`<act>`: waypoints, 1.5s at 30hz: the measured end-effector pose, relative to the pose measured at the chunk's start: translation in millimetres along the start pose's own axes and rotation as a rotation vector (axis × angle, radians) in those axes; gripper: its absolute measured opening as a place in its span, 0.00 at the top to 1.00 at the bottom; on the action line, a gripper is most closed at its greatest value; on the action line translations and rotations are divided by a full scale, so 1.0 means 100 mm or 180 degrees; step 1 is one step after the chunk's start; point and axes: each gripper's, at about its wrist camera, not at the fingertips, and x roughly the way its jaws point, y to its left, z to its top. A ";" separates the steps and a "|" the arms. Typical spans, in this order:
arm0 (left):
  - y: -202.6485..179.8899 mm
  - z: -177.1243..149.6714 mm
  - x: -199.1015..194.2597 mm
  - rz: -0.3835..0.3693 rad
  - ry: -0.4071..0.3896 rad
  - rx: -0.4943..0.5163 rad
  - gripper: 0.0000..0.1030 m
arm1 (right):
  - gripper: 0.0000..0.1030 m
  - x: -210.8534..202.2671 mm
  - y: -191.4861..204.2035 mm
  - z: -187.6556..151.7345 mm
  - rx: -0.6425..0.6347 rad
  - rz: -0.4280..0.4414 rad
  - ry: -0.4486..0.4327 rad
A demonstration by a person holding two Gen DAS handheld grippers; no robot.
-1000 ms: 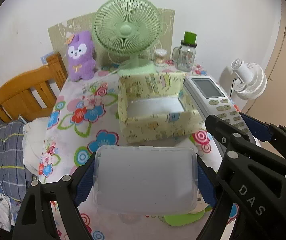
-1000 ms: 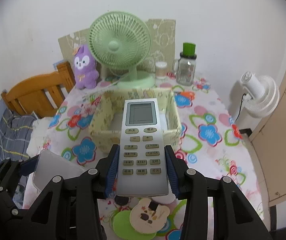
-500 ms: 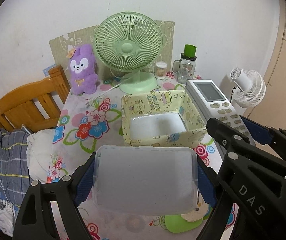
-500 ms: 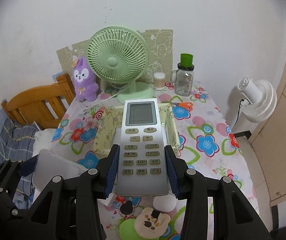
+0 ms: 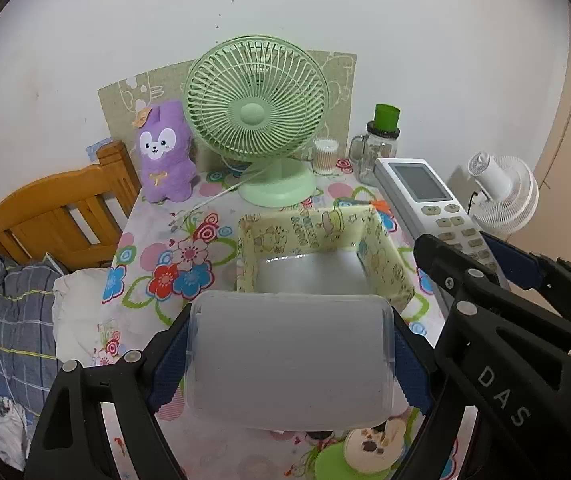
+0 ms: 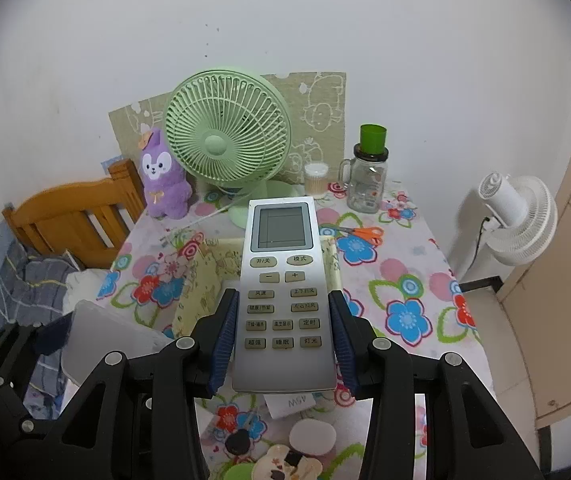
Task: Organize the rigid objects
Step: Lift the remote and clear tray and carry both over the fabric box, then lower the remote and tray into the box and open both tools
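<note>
Both grippers have lifted and drawn back from the yellow cartoon-print fabric storage box [image 5: 317, 252] since a second ago, so more of the flowered tabletop [image 5: 157, 248] now shows around it, and each keeps its load.

From the left wrist, the left gripper [image 5: 291, 356] has its blue-padded jaws clamped on the short ends of a frosted translucent rectangular plastic container [image 5: 289, 360]. Its long axis runs left to right, straight across the gap between the jaws, and it hangs above the near part of the tabletop. It hides the near wall of the fabric box and most of a small round cartoon-face item [image 5: 371, 446] on a green disc at the near edge. What the container holds cannot be made out through the frosting.

From the right wrist, the right gripper [image 6: 283, 344] has its jaws clamped on the long sides of a silver rectangular air-conditioner remote control [image 6: 281, 300]. The remote's long axis points away from the camera, screen end far, toward the light green desk fan [image 6: 225, 144], with buttons facing up. Its near half lies between the jaws; the screen half sticks out beyond them, over the fabric box, covering much of the box's inside. A white slip of paper [image 6: 291, 402] under its near end is partly hidden, and its writing is hard to read.
</note>
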 end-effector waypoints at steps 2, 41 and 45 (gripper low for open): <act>-0.02 0.05 0.04 0.0048 -0.0007 -0.0007 0.14 | 0.54 0.05 -0.03 0.04 -0.0026 0.0003 -0.0001; -0.09 0.24 1.39 0.0192 0.0395 -0.0066 0.14 | 0.54 1.52 -0.30 0.09 0.0039 -0.0006 0.0670; -0.06 0.22 1.46 0.0204 0.0443 -0.0102 0.14 | 0.54 1.60 -0.29 0.05 0.0064 -0.0028 0.0744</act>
